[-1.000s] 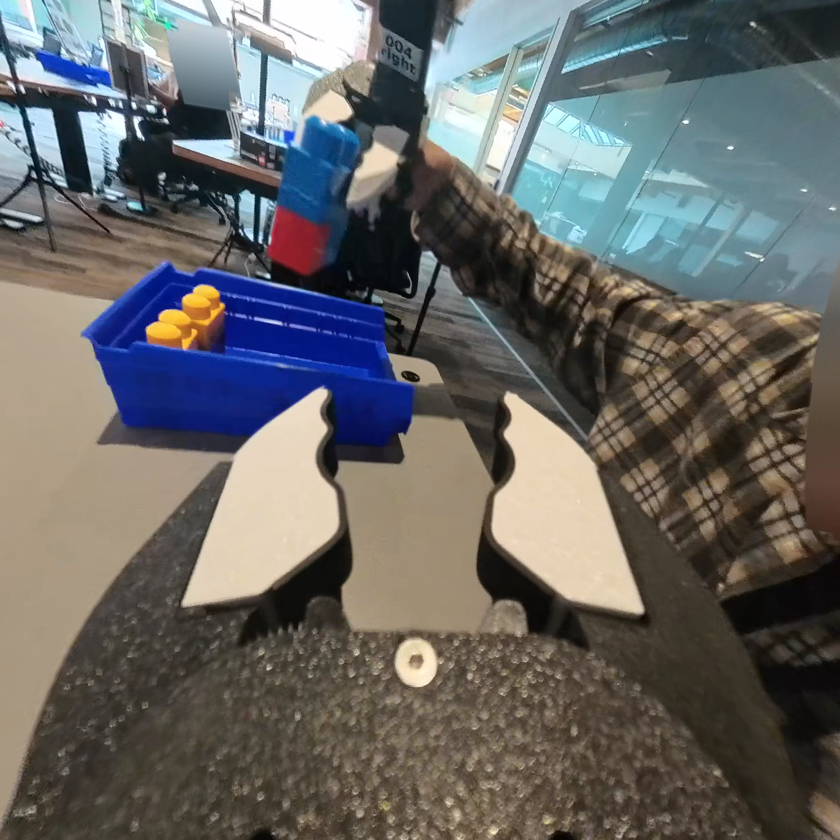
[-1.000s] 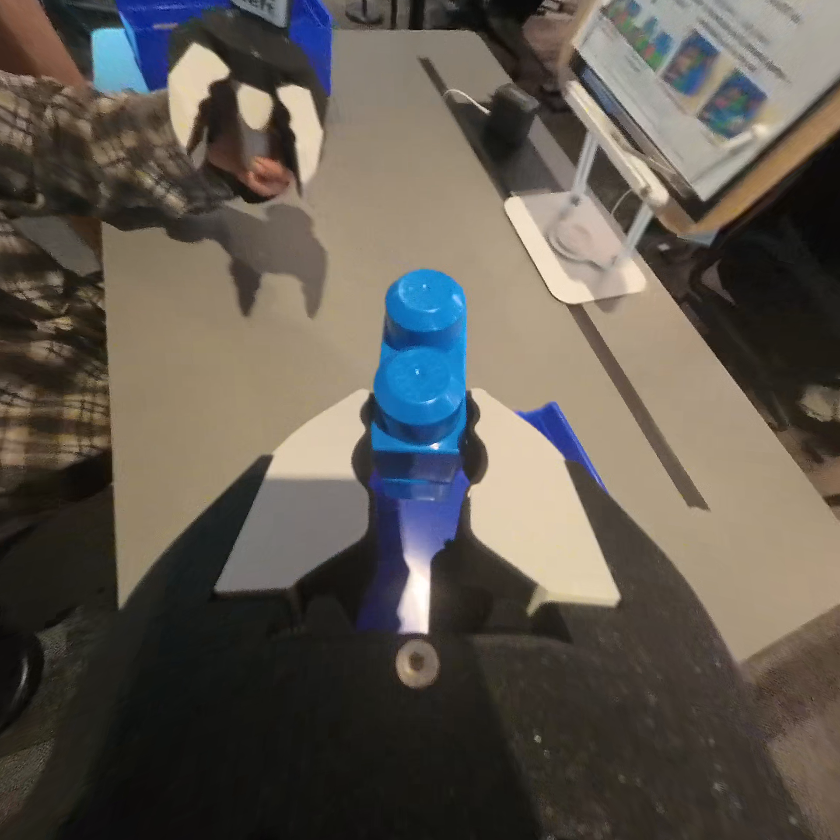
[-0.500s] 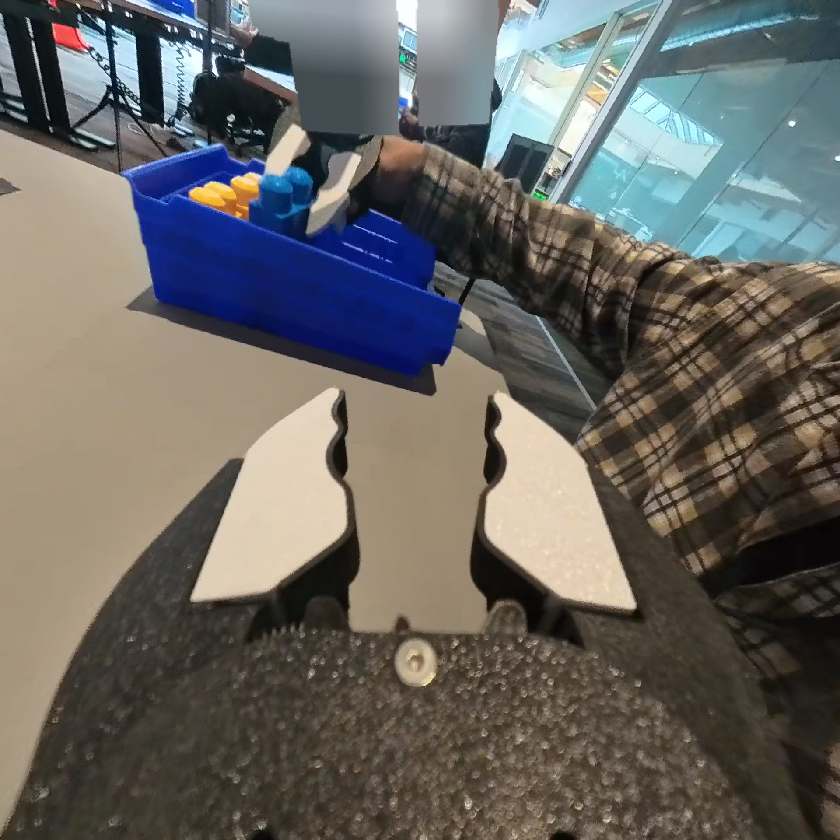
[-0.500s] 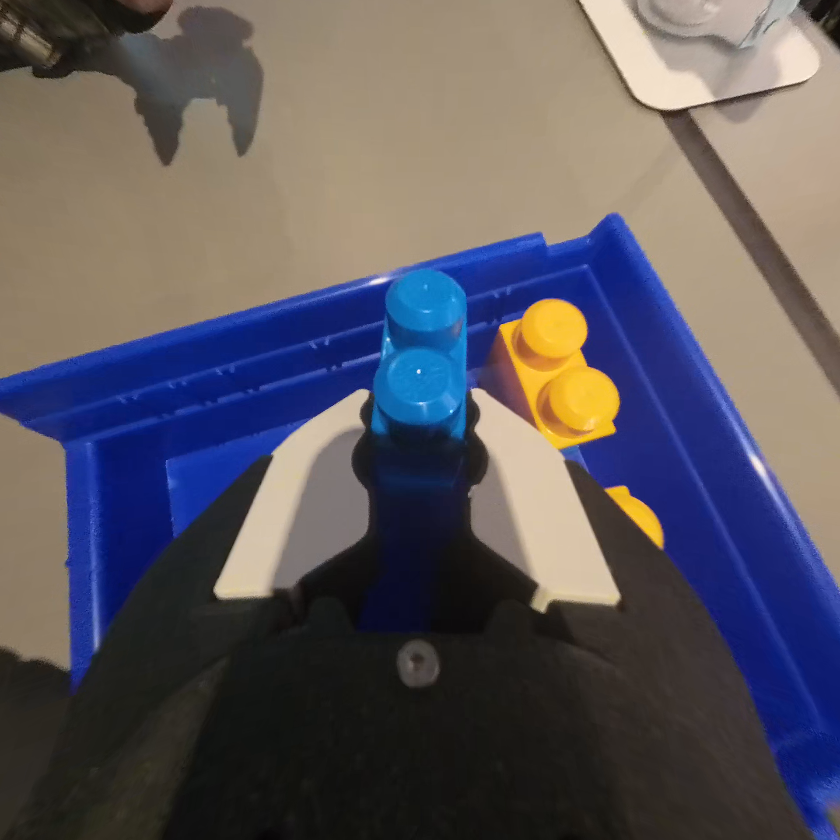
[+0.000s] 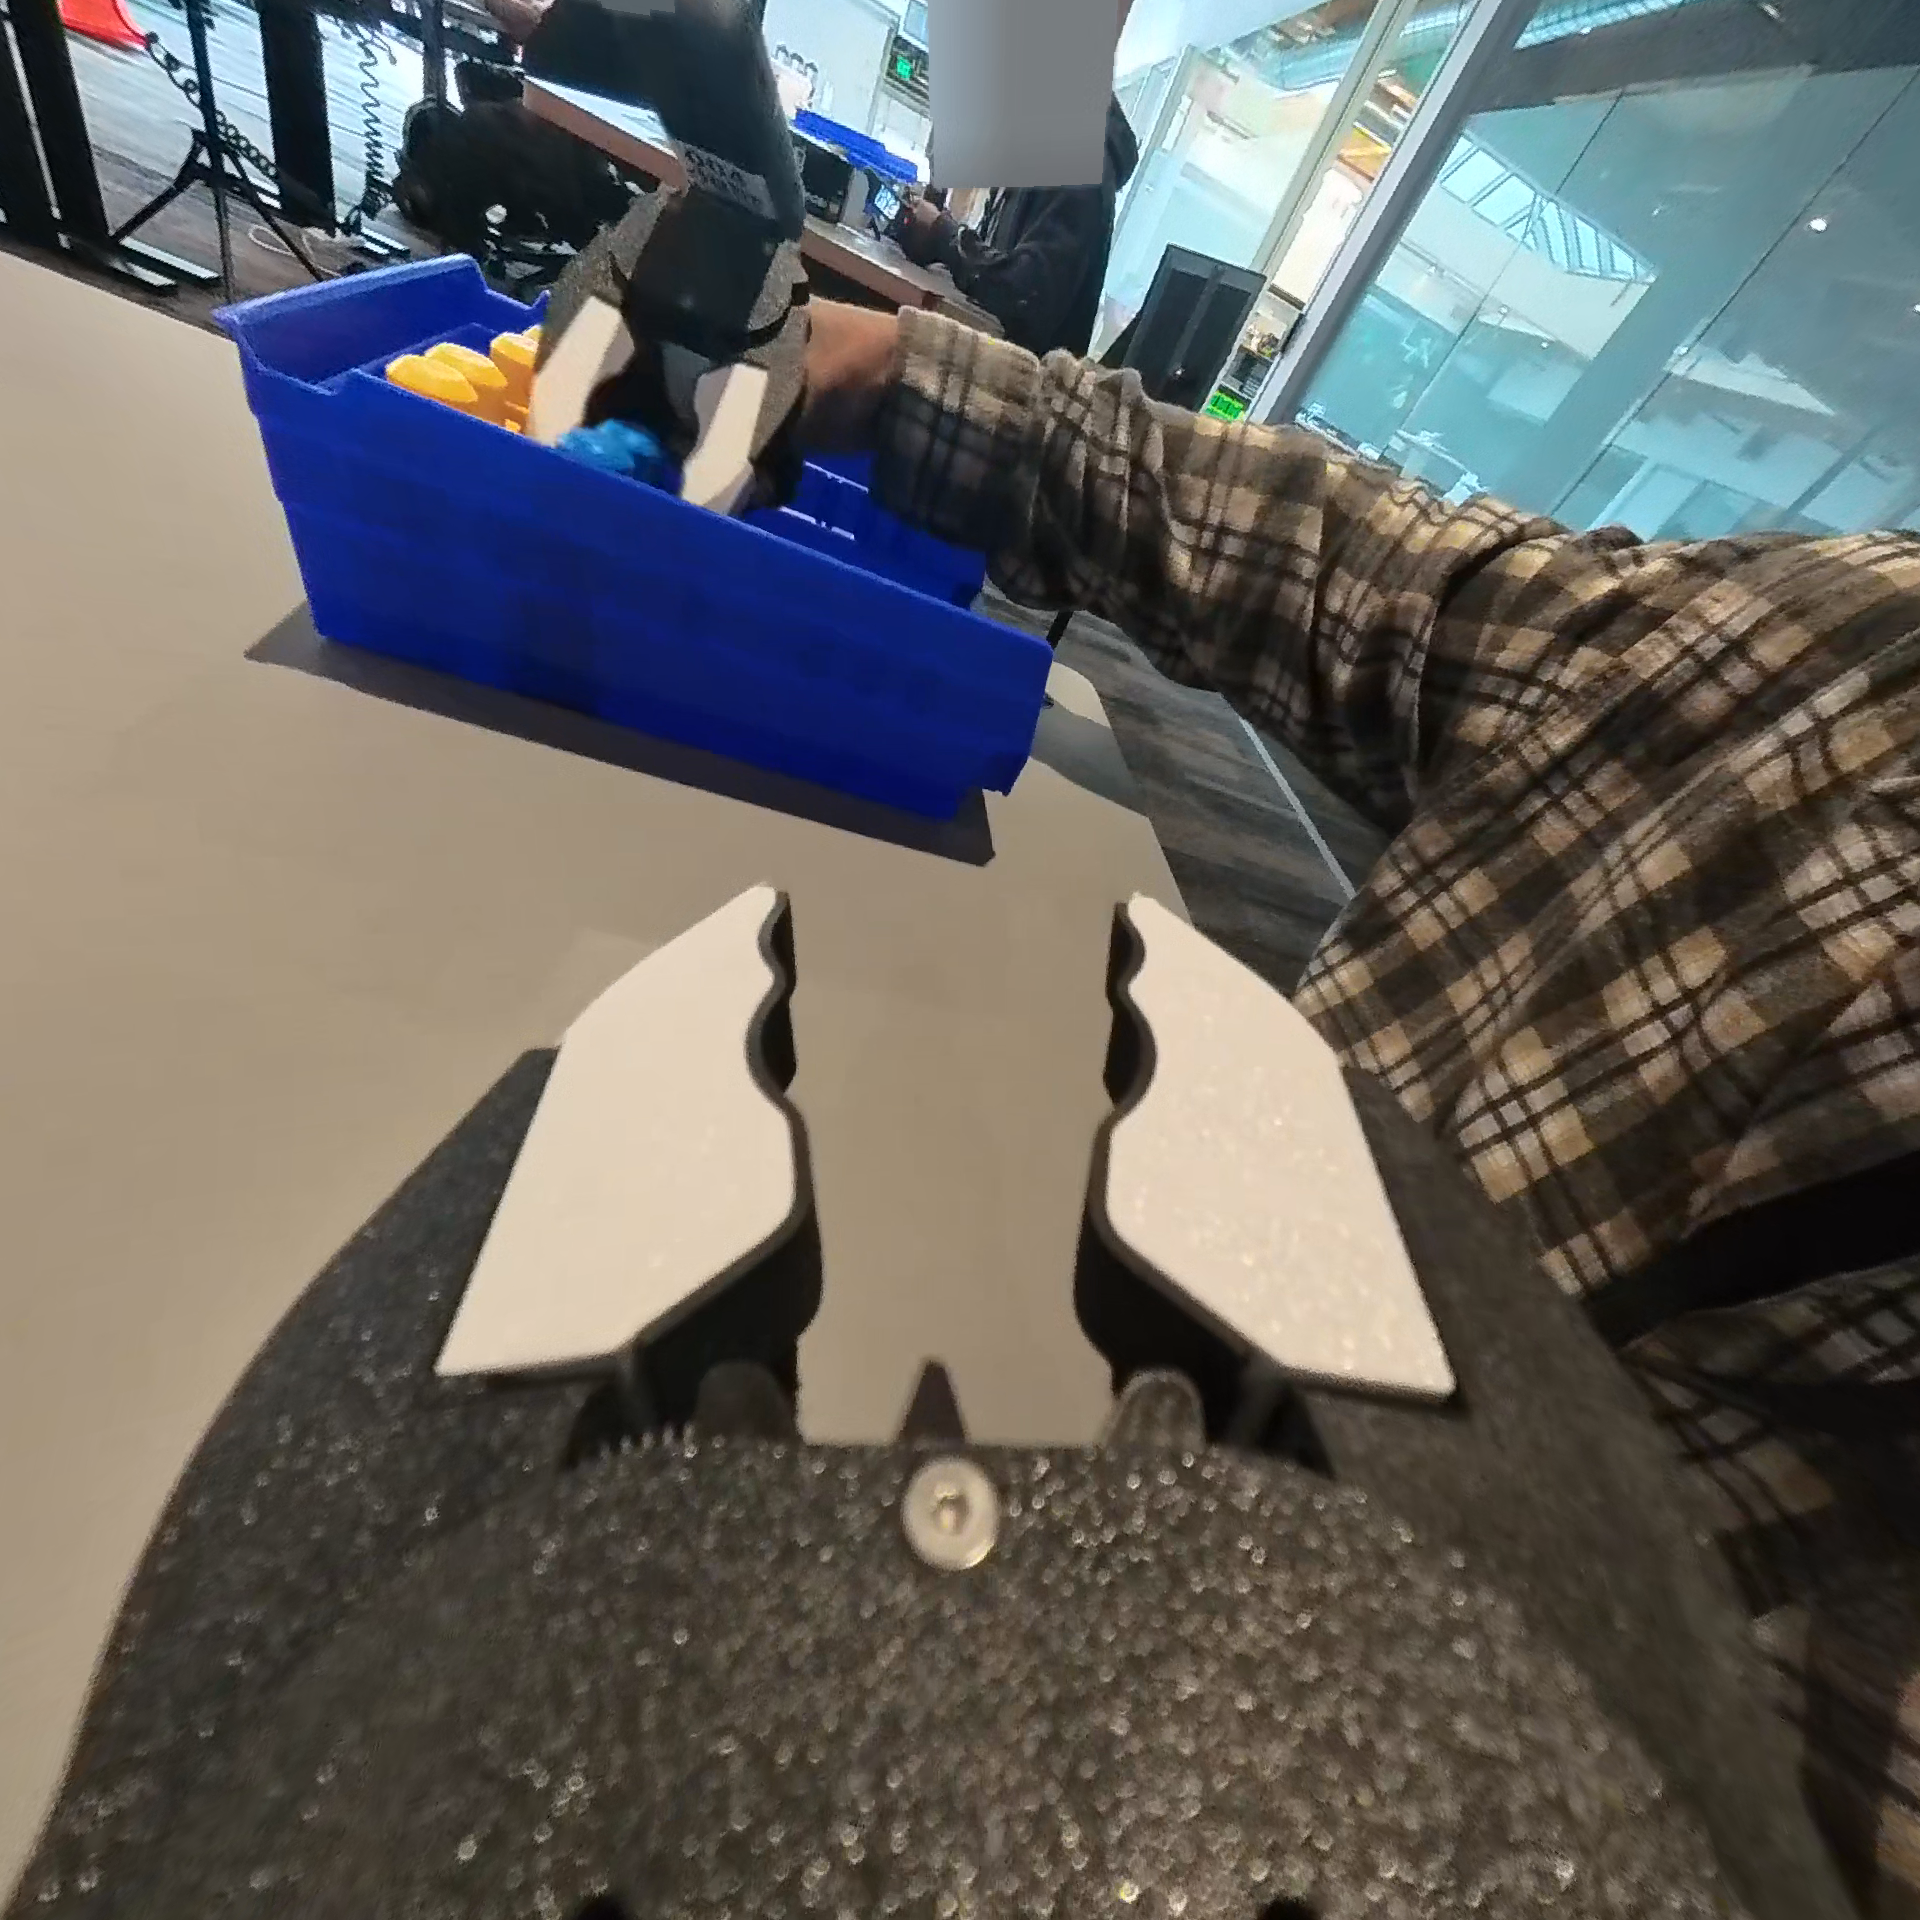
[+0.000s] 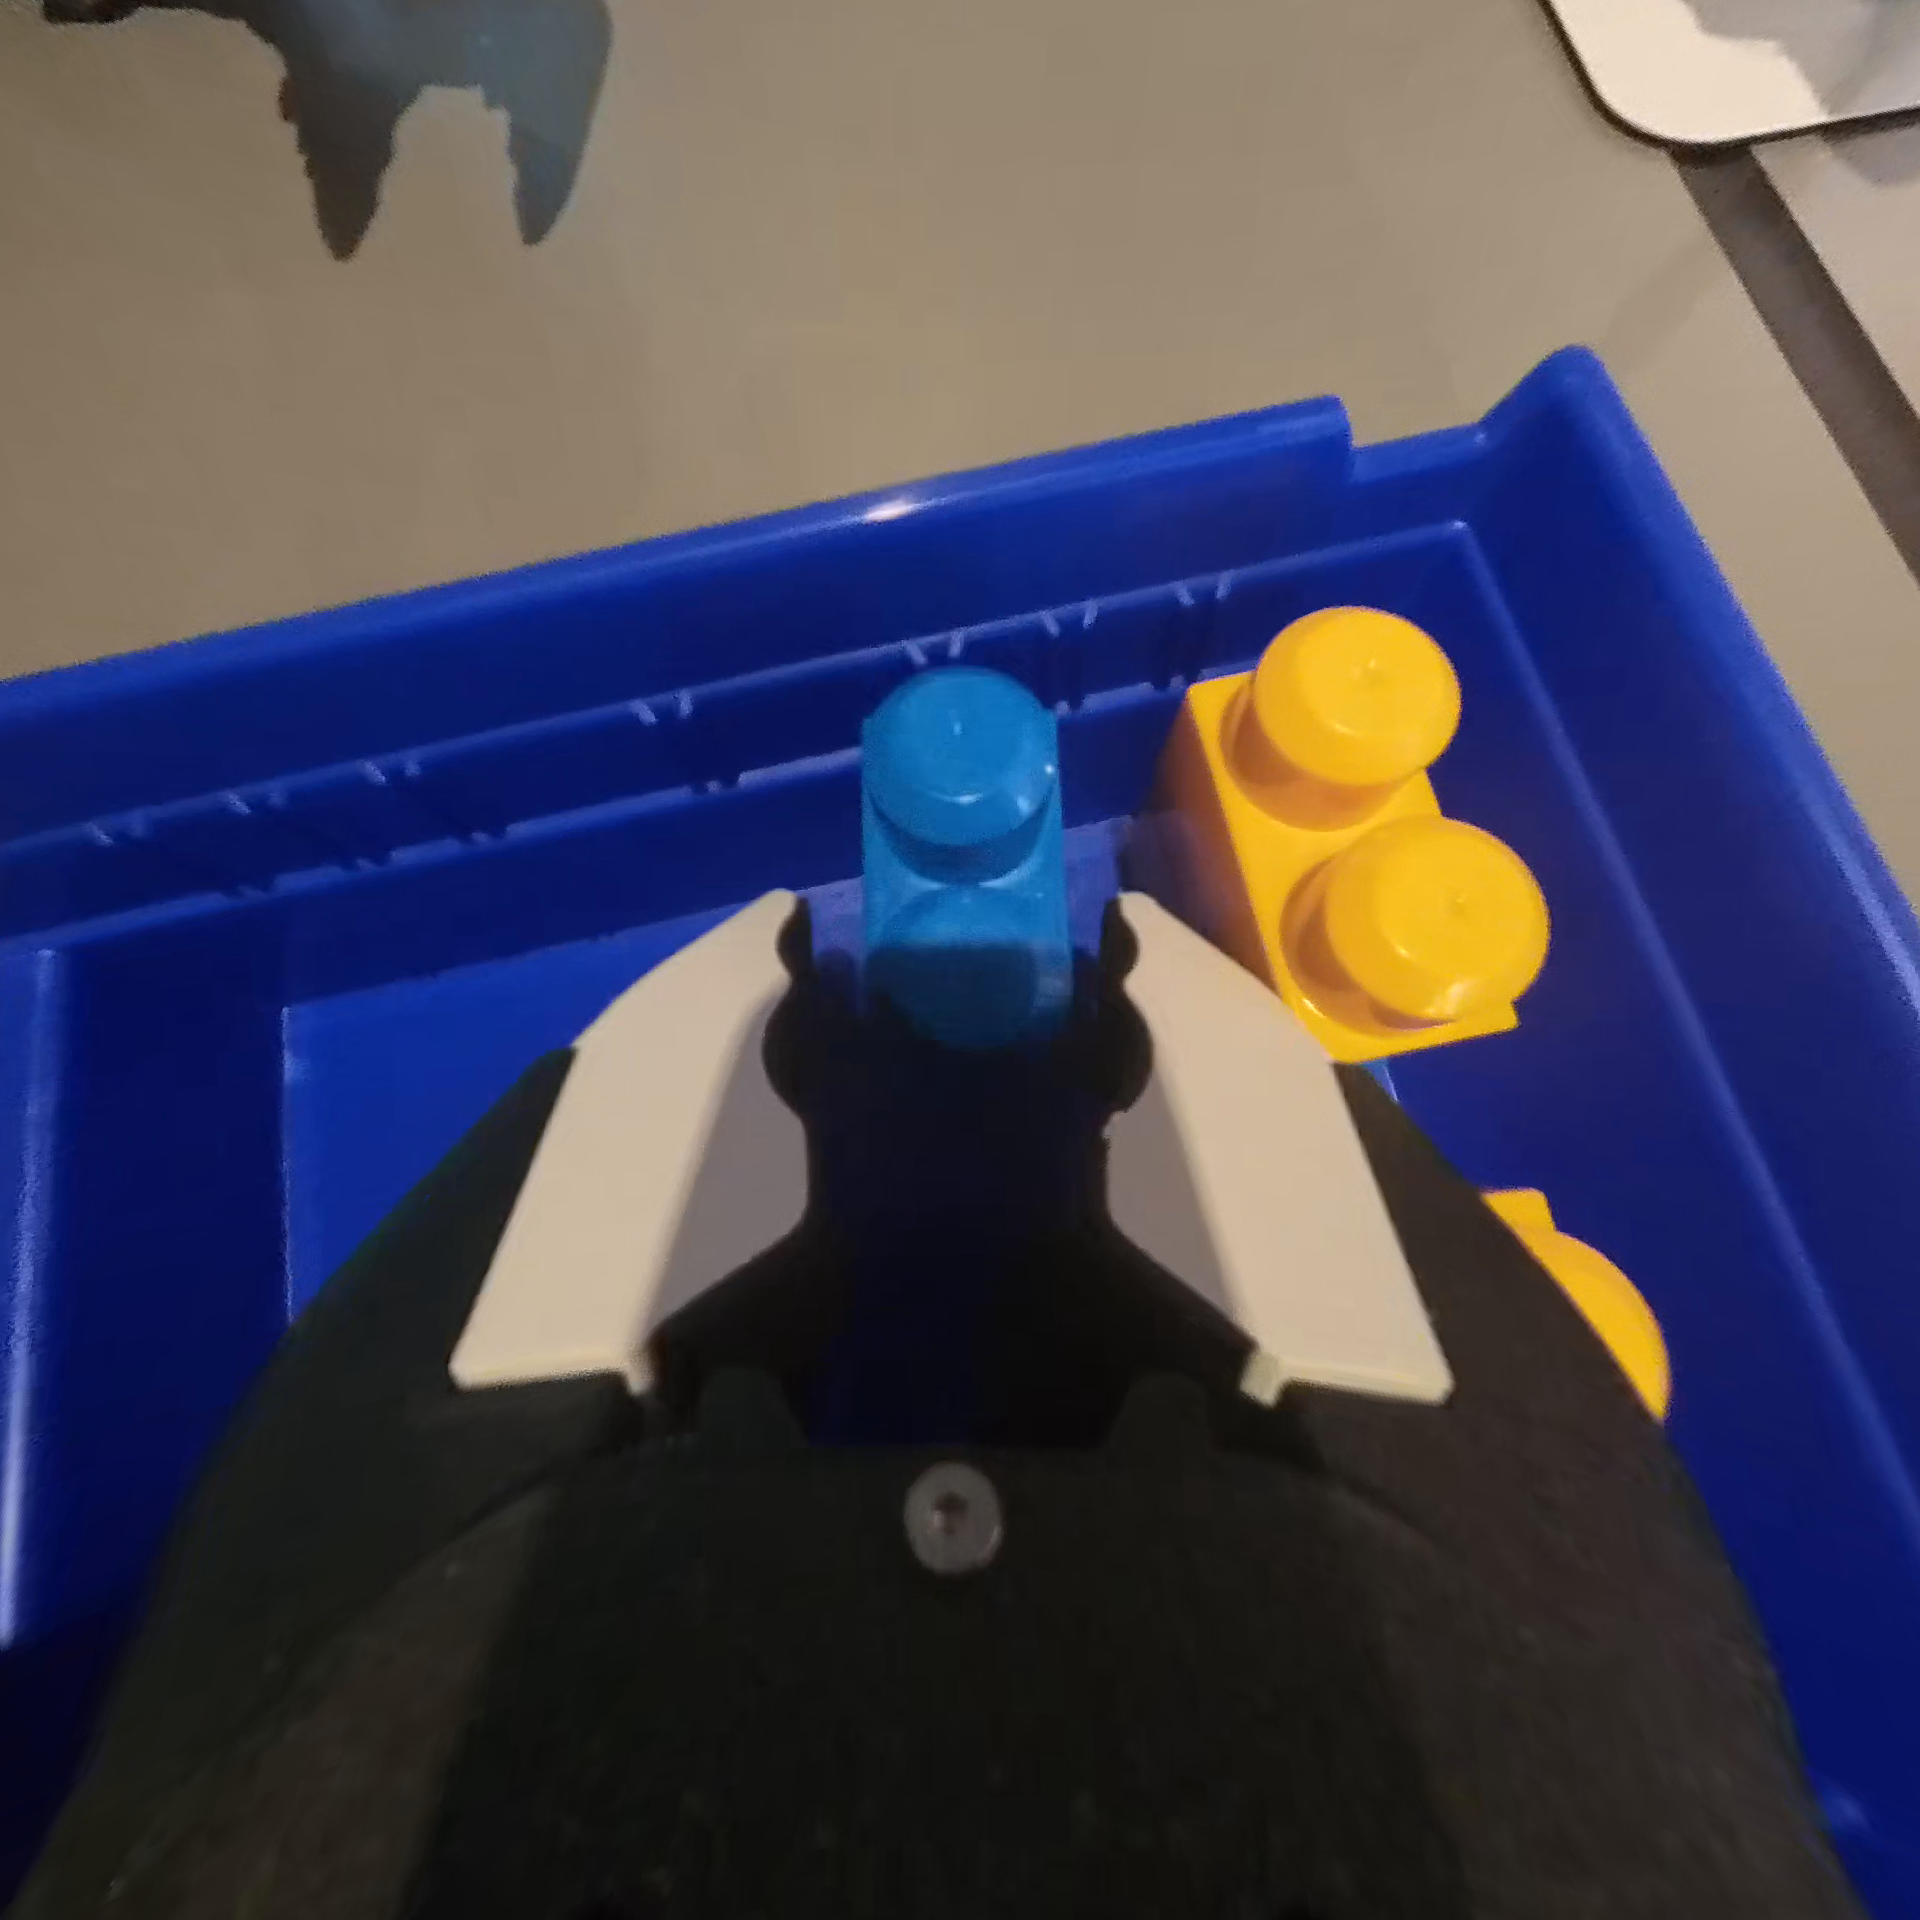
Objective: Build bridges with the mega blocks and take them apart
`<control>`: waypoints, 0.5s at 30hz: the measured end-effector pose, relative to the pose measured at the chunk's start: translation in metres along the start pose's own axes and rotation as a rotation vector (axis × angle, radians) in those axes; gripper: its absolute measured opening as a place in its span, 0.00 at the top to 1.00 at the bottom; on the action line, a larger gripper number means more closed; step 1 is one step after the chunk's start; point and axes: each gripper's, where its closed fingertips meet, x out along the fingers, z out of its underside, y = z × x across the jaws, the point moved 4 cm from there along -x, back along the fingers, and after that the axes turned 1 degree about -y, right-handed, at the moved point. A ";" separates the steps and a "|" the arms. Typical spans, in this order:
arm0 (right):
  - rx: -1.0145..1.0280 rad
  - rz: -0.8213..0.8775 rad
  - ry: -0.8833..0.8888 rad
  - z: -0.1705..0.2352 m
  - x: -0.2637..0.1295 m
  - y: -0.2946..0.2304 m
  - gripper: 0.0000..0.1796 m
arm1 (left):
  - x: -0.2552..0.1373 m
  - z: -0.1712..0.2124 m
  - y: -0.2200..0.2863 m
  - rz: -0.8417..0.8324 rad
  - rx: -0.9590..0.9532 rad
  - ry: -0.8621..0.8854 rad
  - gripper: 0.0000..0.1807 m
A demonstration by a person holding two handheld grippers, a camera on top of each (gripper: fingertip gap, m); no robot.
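Note:
My right gripper (image 6: 961, 920) is down inside the blue bin (image 6: 727, 561), and its jaws stand apart on either side of a blue block (image 6: 961, 831), with a gap on each side. A yellow block (image 6: 1351, 831) stands just right of it, and another yellow block (image 6: 1600, 1309) is partly hidden by the gripper. In the left wrist view the right gripper (image 5: 665, 416) is over the bin (image 5: 623, 623), with the blue block (image 5: 613, 452) and yellow blocks (image 5: 457, 369) inside. My left gripper (image 5: 945, 935) is open and empty above the grey table (image 5: 312, 935).
A plaid sleeve (image 5: 1351, 623) reaches across the right side to the bin. A white stand base (image 6: 1714, 83) lies on the table beyond the bin, beside a dark seam (image 6: 1787, 270). Desks, tripods and a seated person are behind the table. The left gripper's tips are roughly 30 centimeters from the right gripper's. The dark seam (image 6: 1787, 270) is closer to my right gripper, around 30 centimeters from its tips; the left tips are 40 centimeters off.
My right gripper carried the blue block down from the air into the bin, then its jaws spread apart off the block. My left gripper stayed open.

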 end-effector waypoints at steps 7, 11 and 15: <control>-0.020 0.069 -0.052 -0.011 -0.023 -0.005 0.68 | 0.002 0.001 0.001 0.008 -0.007 -0.006 0.68; -0.037 0.080 -0.153 -0.008 -0.024 -0.007 0.82 | 0.004 0.002 0.002 0.007 0.001 -0.017 0.68; -0.055 0.107 -0.170 -0.009 -0.022 -0.003 0.82 | 0.003 0.001 0.003 0.004 0.003 -0.009 0.68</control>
